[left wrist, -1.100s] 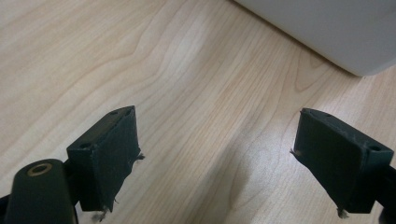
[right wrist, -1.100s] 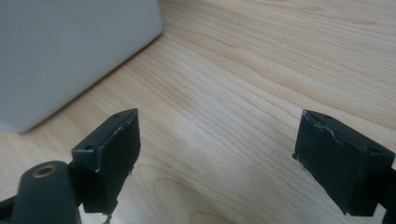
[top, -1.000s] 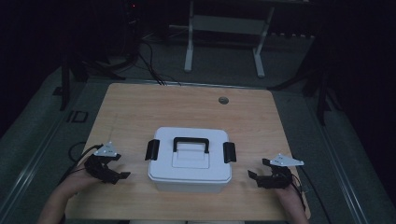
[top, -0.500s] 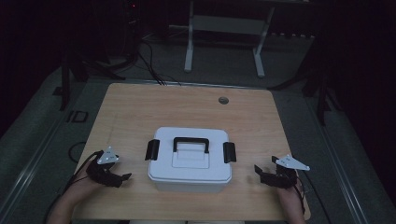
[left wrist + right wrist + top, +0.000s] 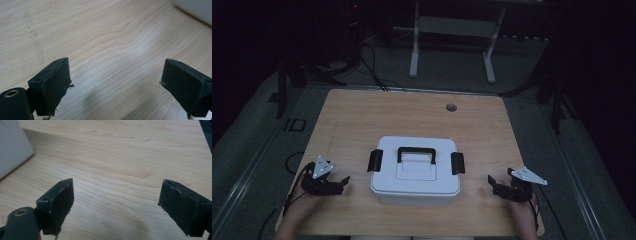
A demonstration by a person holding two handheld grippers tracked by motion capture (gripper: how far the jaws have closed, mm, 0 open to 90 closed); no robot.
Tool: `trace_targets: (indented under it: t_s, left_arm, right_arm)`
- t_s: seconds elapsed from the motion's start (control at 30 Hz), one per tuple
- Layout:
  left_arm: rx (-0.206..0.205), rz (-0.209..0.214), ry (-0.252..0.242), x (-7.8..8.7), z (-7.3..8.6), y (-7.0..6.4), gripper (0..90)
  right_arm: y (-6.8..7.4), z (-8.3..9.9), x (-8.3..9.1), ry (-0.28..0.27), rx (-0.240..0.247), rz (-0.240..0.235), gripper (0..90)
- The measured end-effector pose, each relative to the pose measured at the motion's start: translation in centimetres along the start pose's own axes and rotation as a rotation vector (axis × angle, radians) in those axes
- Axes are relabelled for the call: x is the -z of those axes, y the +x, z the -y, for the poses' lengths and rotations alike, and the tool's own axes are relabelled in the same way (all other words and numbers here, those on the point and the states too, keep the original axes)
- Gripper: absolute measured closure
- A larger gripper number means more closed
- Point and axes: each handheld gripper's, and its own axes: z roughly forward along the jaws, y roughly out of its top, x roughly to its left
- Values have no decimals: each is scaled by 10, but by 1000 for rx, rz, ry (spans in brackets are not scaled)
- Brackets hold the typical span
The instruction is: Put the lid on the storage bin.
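Note:
A white lidded box (image 5: 415, 170) with a black handle (image 5: 416, 150) and a black latch on each side stands at the middle of the wooden table (image 5: 362, 120), near its front edge. My left gripper (image 5: 343, 181) rests low over the table left of the box, jaws wide open and pointing toward it, nothing between them. My right gripper (image 5: 492, 183) is right of the box, also open and empty. The left gripper view has its jaws (image 5: 115, 82) over bare wood with a box corner (image 5: 197, 10) at top right. The right gripper view (image 5: 116, 202) has the box (image 5: 11, 147) at left.
A small round grommet hole (image 5: 451, 107) sits near the table's far edge. Beyond the table stands a white desk frame (image 5: 452, 30) on a dark floor with cables (image 5: 372, 70). Bare wood lies between each gripper and the box.
Both grippers have shifted only slightly; the right one has drawn a little away from the box. Both stay open. The box has not moved.

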Motion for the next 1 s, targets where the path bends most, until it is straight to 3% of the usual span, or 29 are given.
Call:
trace_targets:
  t_s: [0.1,0.3,0.37,0.57,0.6,0.63,0.83,1.0]
  left_arm:
    - [17,-27,-8,0,1,1,79]
    - [113,-77,-84,6,5,7,79]
    - [122,-111,-94,7,6,8,79]
    - [155,-126,-108,8,9,9,79]
    - [155,-144,-104,8,8,8,79]
    - [160,-171,-114,8,8,6,79]
    - [193,-211,-183,12,7,3,79]
    - [206,-243,-175,11,11,5,79]
  right_arm:
    - [0,0,0,-6,-2,15,124]
    - [-3,2,0,-14,-33,48,124]
    - [-4,3,0,-22,-36,59,124]
    - [-7,3,2,-43,-71,102,124]
    - [-8,3,2,-43,-76,106,124]
    - [-9,3,1,-41,-84,109,124]
    - [-9,2,0,-35,-90,119,124]
    - [-11,3,0,-34,-98,123,124]
